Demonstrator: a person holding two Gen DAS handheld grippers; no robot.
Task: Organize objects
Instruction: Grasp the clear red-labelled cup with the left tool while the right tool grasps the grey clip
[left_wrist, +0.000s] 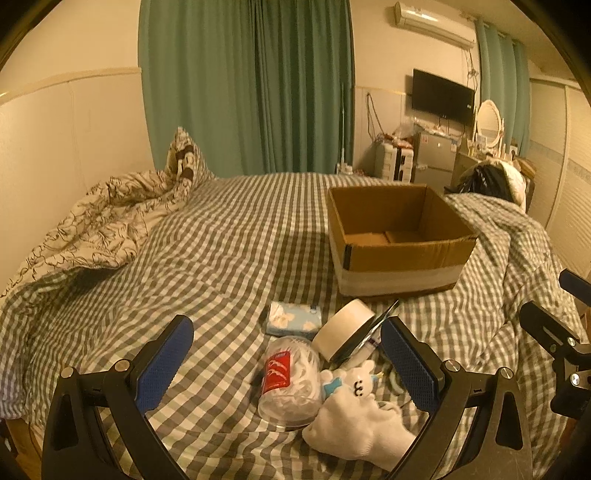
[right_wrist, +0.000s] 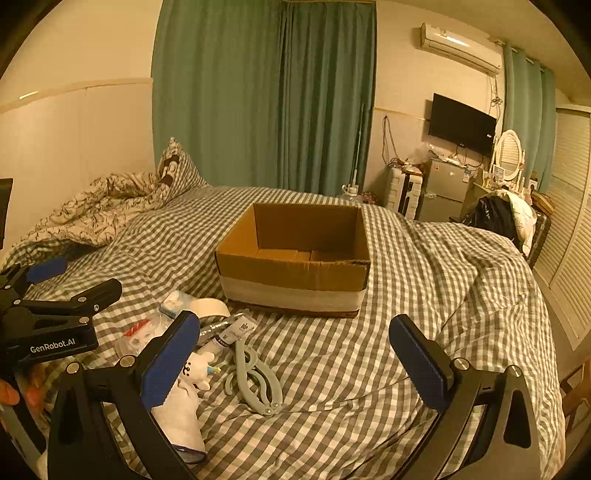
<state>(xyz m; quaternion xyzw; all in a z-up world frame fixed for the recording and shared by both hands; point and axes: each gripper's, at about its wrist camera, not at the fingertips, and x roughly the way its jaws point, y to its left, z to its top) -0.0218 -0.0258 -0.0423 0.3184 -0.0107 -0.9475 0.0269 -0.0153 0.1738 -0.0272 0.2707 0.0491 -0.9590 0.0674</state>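
An open, empty cardboard box (left_wrist: 399, 236) (right_wrist: 295, 266) sits on the checked bed. In front of it lies a pile: a clear plastic jar with a red label (left_wrist: 290, 384), a blue tissue pack (left_wrist: 293, 317), a white tape roll (left_wrist: 347, 328), a white bunny sock (left_wrist: 358, 413) (right_wrist: 184, 398), a small tube (right_wrist: 232, 334) and grey plastic tongs (right_wrist: 255, 380). My left gripper (left_wrist: 288, 365) is open, just above the jar and sock. My right gripper (right_wrist: 295, 354) is open and empty, with the tongs between its fingers on the left side.
A crumpled patterned duvet (left_wrist: 92, 229) lies at the bed's far left by the wall. Green curtains (left_wrist: 247, 85) hang behind. A fridge, TV and dresser stand at the far right. The bed drops off on the right side (right_wrist: 535, 332).
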